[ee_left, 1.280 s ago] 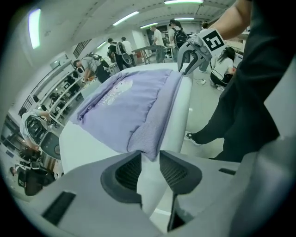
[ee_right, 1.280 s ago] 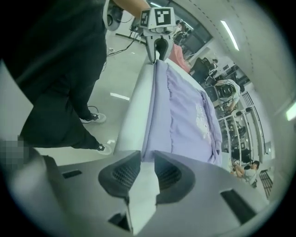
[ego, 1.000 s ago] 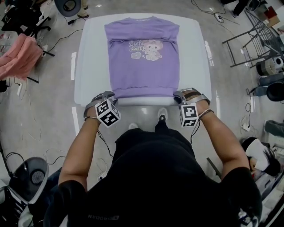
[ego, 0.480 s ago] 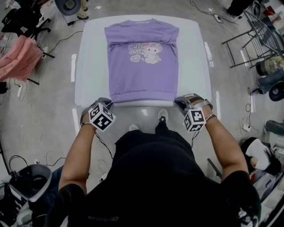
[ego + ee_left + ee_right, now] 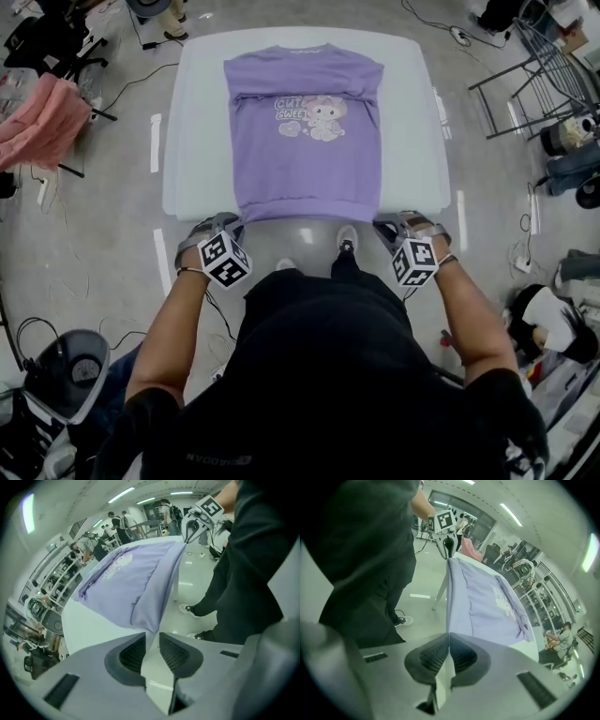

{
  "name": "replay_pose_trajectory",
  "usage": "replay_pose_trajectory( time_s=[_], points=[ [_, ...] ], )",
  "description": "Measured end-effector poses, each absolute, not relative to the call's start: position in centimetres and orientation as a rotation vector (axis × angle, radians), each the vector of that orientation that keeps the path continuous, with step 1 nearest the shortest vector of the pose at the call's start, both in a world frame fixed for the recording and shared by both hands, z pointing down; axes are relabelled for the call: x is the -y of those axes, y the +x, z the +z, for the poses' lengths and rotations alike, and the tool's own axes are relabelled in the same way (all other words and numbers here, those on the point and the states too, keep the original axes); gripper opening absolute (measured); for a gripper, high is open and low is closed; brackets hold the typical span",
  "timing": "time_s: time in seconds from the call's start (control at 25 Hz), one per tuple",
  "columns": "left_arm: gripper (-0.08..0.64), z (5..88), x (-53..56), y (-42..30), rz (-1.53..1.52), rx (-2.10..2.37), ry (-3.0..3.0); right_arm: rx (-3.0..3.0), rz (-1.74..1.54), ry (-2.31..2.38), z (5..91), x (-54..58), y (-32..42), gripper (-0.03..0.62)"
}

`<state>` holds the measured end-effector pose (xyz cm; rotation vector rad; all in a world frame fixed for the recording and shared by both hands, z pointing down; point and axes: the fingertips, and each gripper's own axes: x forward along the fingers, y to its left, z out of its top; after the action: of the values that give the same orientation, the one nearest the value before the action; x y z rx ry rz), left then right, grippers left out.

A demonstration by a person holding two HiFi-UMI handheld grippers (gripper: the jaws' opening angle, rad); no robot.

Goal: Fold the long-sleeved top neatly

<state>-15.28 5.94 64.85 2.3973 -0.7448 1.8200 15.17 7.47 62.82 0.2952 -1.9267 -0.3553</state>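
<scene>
A purple long-sleeved top [image 5: 305, 141] with a cartoon print lies flat on the white table [image 5: 412, 141], its sleeves folded in. Its hem reaches the table's near edge. My left gripper [image 5: 225, 223] is at the hem's left corner. In the left gripper view the jaws [image 5: 152, 637] are opening, with a gap between the pads and the hem corner [image 5: 151, 627] just at their tips. My right gripper [image 5: 386, 225] is at the hem's right corner. The right gripper view shows that gripper [image 5: 449, 637] shut on the hem edge [image 5: 454, 597], which runs taut across to the left gripper [image 5: 449, 545].
A pink garment [image 5: 37, 117] hangs at the left. A metal frame [image 5: 525, 75] and bags stand at the right, and a round machine [image 5: 70, 370] sits on the floor at lower left. The person's shoes [image 5: 347, 242] are close to the table's near edge. Cables run over the floor.
Both grippers drew back toward the person, and the top slid with them until its hem reached the table's near edge. Both grippers closed at the hem corners.
</scene>
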Motion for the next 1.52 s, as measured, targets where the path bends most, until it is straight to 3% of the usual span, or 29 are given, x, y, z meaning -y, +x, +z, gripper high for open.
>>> replay_pose_trajectory(
  time_s=[0.2, 0.32, 0.52, 1.04, 1.24, 1.52],
  points=[
    [0.137, 63.2, -5.5, -15.9, 1.776, 0.852, 2.468, 1.894, -0.379, 0.347, 63.1, -7.0, 14.3, 0.021],
    [0.144, 62.6, -5.4, -14.8, 1.813, 0.861, 2.536, 1.886, -0.391, 0.379, 62.8, -7.0, 14.7, 0.127],
    [0.149, 62.5, -6.0, -12.6, 1.873, 0.801, 2.659, 1.847, -0.498, 0.404, 62.8, -7.9, 14.5, 0.178],
    [0.149, 65.7, -5.7, -12.4, 2.087, 0.670, 2.650, 1.718, -0.548, 0.427, 66.2, -6.2, 14.5, 0.148],
    [0.115, 65.7, -4.6, -12.7, 2.197, 0.655, 2.653, 1.742, -0.539, 0.393, 66.0, -5.7, 14.9, 0.025],
    [0.095, 65.5, -4.4, -13.0, 2.220, 0.687, 2.672, 1.820, -0.467, 0.397, 64.9, -6.3, 15.2, 0.017]
  ],
)
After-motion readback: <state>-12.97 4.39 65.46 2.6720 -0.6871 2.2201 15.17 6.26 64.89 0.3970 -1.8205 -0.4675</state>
